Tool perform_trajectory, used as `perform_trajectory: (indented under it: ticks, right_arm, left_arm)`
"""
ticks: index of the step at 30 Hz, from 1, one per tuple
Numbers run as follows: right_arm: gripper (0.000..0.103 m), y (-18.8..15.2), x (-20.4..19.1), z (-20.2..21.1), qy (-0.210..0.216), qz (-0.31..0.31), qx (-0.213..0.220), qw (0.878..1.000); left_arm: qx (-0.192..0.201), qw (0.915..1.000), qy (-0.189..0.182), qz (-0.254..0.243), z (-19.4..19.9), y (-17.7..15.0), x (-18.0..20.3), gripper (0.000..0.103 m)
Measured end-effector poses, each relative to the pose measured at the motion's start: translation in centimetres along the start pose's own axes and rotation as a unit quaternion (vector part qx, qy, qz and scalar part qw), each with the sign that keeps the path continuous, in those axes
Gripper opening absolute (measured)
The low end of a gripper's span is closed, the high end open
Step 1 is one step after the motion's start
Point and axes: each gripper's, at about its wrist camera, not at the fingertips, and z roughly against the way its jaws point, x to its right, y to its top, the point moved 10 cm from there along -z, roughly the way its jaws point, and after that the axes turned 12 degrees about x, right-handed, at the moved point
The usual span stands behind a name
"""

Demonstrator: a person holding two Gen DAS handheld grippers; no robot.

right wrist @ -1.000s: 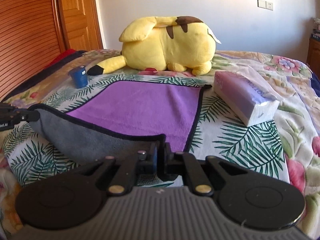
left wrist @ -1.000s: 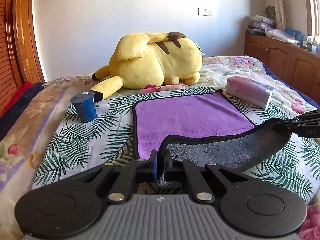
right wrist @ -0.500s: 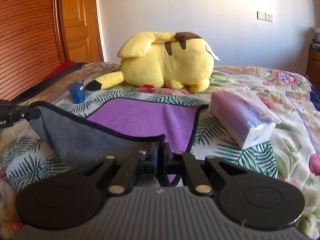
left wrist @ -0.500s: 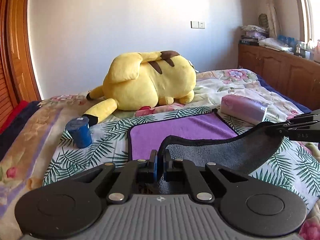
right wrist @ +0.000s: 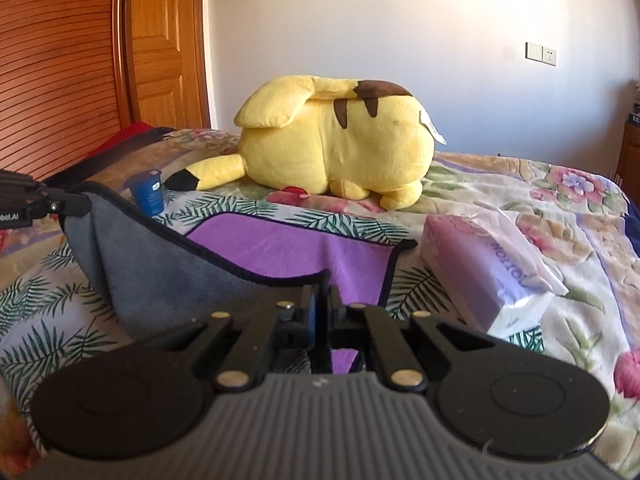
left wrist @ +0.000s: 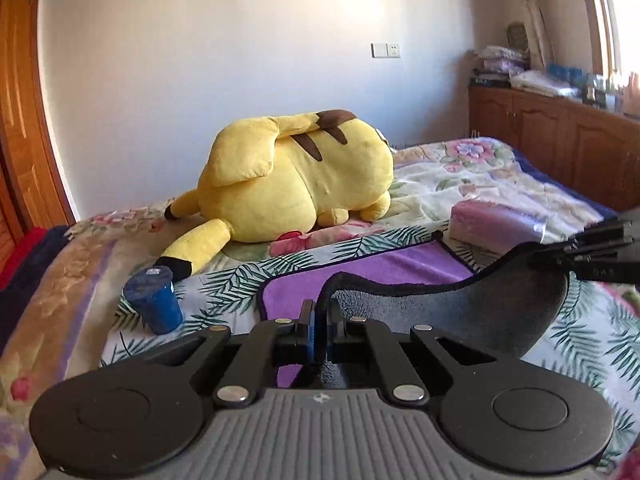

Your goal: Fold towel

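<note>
A towel with a purple top (left wrist: 372, 276) and grey underside (left wrist: 460, 316) lies on the bed; it also shows in the right wrist view (right wrist: 288, 248). Its near edge is lifted and hangs between the two grippers, grey side toward me. My left gripper (left wrist: 319, 314) is shut on the near left corner. My right gripper (right wrist: 321, 300) is shut on the near right corner. Each gripper shows in the other's view, the right one (left wrist: 596, 256) and the left one (right wrist: 36, 202). The far half of the towel rests flat on the bed.
A big yellow plush toy (left wrist: 296, 176) lies beyond the towel. A blue cup (left wrist: 154, 300) stands left of it. A purple tissue pack (right wrist: 488, 272) lies to the right. Wooden doors (right wrist: 80, 60) are at left, a wooden cabinet (left wrist: 560, 144) at right.
Both grippers have risen and moved forward with the near edge of the towel. More grey underside hangs up and less purple top shows.
</note>
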Motion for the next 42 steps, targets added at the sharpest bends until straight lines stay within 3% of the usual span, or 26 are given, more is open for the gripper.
perform_trajectory:
  ticks: [9,26,42]
  right_arm:
    - [0.005,0.0,1.1,-2.3,-0.005,0.008,-0.004,1.0]
    - [0.005,3.6,2.2,-5.8,-0.019,0.029,0.034,0.999]
    - [0.005,3.9,3.2,-9.8,-0.025,0.05,0.052,0.997]
  left_arm:
    - [-0.007,0.9999,0.004,-0.012,-2.6,0.0,-1.4,0.005]
    - [0.025,0.9986,0.034,-0.031,-6.1,2.7,-3.0,0.005]
    - [0.015,0.998,0.049,-0.037,-11.2,2.3,-4.3,0.005]
